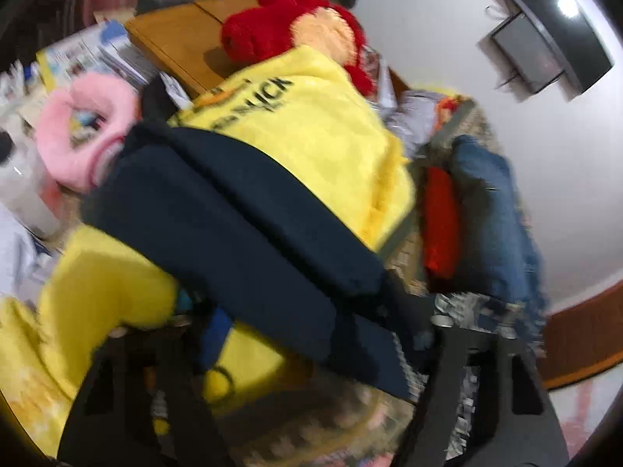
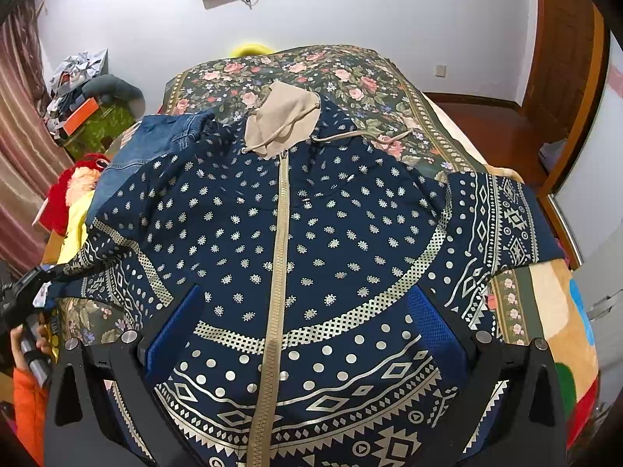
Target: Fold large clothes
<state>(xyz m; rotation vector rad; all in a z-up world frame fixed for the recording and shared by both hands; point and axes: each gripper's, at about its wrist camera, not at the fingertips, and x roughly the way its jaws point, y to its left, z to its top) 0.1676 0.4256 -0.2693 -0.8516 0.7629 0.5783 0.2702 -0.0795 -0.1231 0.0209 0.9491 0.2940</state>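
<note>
A navy zip hoodie (image 2: 311, 241) with silver dots and a beige hood lies flat, front up, on the flowered bedspread (image 2: 350, 74). My right gripper (image 2: 307, 327) hovers open above its lower front, blue pads (image 2: 432, 323) wide apart on either side of the zipper. My left gripper (image 2: 27, 295) shows at the far left, holding the hoodie's left sleeve cuff. In the blurred left wrist view the navy sleeve (image 1: 241, 225) runs between my left gripper (image 1: 311, 350) fingers, over a yellow garment (image 1: 311, 124).
Folded jeans (image 2: 155, 140) lie by the hoodie's left shoulder. A red plush toy (image 2: 74, 190) and a yellow garment sit left of the bed. A cluttered side table (image 2: 89, 116), a curtain and a wooden door (image 2: 560, 58) surround the bed.
</note>
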